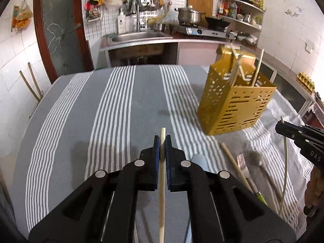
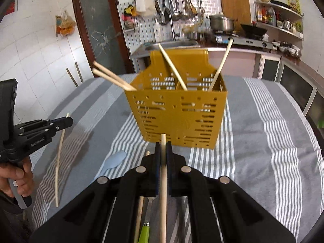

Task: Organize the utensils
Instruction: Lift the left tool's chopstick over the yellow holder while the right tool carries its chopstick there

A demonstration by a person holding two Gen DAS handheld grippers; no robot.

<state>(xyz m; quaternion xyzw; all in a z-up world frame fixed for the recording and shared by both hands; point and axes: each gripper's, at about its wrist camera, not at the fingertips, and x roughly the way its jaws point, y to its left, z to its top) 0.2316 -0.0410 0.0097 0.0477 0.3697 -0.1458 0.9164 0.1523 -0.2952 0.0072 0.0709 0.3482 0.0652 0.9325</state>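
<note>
Gripping one chopstick in each gripper

Clenching its jaws on a pale chopstick [image 1: 162, 174], the left gripper [image 1: 162, 141] is hovering over the striped table [image 1: 113, 111] — left of the yellow holder [image 1: 235, 109]. The right gripper [image 2: 163, 147] is pinching another chopstick [image 2: 163, 192] just before that holder.

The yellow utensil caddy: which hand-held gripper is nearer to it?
Right. The right hand-held gripper points straight at the yellow utensil caddy, just short of it; the left hand-held gripper sits farther off, to its left.

The striped tablecloth [image 1: 113, 105] is matt woven cloth, the perforated holder [image 2: 178, 113] smooth yellow plastic (chopsticks [image 2: 172, 69] bare wood).
</note>
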